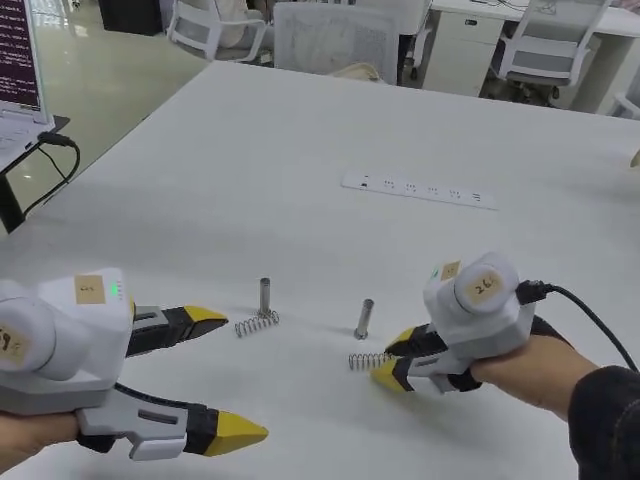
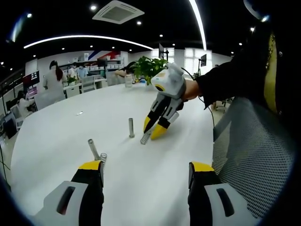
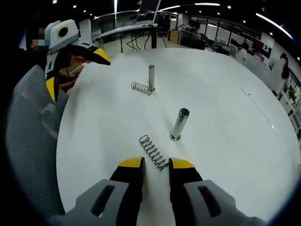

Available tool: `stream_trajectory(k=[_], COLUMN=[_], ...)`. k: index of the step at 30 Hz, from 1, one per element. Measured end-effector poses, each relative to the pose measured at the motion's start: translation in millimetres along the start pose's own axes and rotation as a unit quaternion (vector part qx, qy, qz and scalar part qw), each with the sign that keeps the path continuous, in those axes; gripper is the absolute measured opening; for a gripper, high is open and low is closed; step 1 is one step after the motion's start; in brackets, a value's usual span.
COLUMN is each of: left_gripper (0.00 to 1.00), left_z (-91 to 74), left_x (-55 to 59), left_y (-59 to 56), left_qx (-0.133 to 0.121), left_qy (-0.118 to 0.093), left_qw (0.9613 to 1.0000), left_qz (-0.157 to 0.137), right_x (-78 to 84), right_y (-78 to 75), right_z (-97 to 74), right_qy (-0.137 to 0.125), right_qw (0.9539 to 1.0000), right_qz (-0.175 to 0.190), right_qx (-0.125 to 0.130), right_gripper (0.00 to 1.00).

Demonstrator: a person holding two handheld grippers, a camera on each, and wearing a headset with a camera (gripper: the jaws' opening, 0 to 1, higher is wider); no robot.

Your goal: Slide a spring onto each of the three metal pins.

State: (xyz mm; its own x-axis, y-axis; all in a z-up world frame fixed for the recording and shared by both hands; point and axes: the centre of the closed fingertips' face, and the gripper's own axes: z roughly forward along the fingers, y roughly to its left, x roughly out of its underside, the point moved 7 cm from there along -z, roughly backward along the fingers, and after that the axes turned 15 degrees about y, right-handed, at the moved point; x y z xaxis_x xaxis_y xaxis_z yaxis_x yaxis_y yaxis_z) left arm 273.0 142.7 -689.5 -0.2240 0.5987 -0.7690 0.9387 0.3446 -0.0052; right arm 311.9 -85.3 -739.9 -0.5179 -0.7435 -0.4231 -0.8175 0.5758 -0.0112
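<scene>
Two short metal pins stand upright on the white table, one to the left [image 1: 264,296] and one to the right [image 1: 365,318]. A spring [image 1: 257,323] lies at the left pin's foot. A second spring [image 1: 366,360] lies in front of the right pin. My right gripper [image 1: 391,361] rests low on the table, open by a narrow gap, and the near end of that spring [image 3: 152,151] lies between its yellow tips [image 3: 156,163]. The right pin [image 3: 179,124] stands just past them. My left gripper [image 1: 227,374] hovers wide open at the lower left, short of the left pin [image 2: 93,149] and its spring [image 2: 103,157].
A white power strip [image 1: 418,190] lies flat at mid-table, beyond the pins. A laptop [image 1: 20,60] with a black cable sits off the table's left edge. Office chairs [image 1: 335,40] line the far edge. The right gripper's cable [image 1: 585,318] trails to the right.
</scene>
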Motion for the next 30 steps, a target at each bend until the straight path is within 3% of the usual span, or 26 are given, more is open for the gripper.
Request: stream_trajectory(k=[7,19,30], left_gripper=[0.7,0.68,0.66], left_z=[0.2,0.0,0.3], left_x=[-0.2,-0.6,-1.4], left_y=[0.0,-0.1,-2.8], left_qx=[0.001,0.002,0.007], left_qy=[0.0,-0.001,0.002], left_qw=[1.0,1.0,1.0], left_qz=[0.0,-0.001,0.002], right_x=[2.8,3.1,5.9], right_y=[4.2,8.1,11.8], right_z=[0.0,-1.8,-2.4], right_qy=[0.005,0.007,0.012], right_qw=[0.9999,0.9969,0.995], right_qz=[-0.012,-0.073,-0.092], right_qx=[0.003,0.028,0.036], right_gripper=[0.15,0.1,0.08])
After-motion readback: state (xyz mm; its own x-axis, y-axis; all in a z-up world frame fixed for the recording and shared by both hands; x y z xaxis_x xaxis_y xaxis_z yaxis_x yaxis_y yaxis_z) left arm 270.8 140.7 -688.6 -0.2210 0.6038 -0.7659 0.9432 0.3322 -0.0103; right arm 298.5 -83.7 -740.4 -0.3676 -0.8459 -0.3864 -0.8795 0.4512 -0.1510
